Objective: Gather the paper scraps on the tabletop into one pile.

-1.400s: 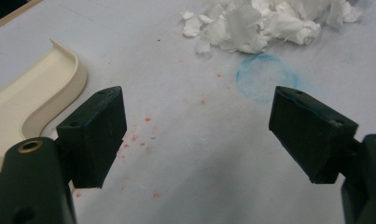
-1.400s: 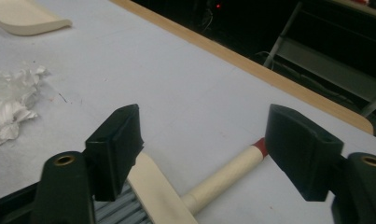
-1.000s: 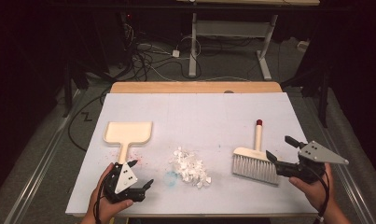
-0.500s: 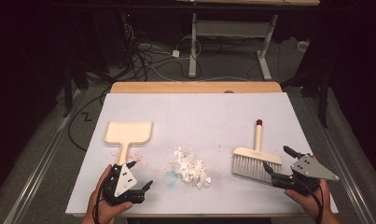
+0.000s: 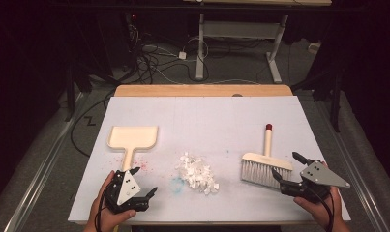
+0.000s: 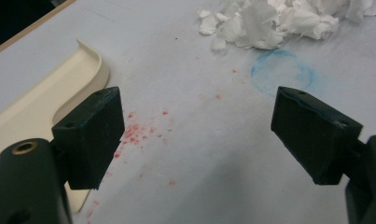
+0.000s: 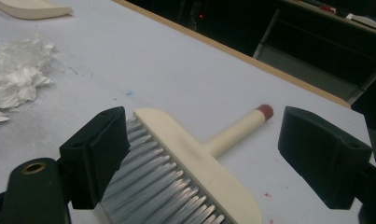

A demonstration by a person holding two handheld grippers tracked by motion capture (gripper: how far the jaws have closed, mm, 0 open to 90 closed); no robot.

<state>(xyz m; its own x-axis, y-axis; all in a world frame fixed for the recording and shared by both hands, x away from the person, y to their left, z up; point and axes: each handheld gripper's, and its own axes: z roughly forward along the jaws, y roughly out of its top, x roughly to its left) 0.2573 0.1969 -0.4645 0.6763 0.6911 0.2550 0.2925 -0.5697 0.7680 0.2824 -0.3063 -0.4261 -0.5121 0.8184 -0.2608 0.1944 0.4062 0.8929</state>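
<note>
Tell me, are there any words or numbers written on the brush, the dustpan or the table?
None: no word, number or label can be read.
The brush and the dustpan are plain cream, with no print.
The table has just a faint blue ring and red specks, stains and not writing.
The grey plates on the left gripper and right gripper bear small dark dots, no letters.

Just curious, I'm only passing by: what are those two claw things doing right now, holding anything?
Left gripper: open, holding nothing, beside the dustpan.
Right gripper: open, jaws either side of the brush, not gripping it.
</note>
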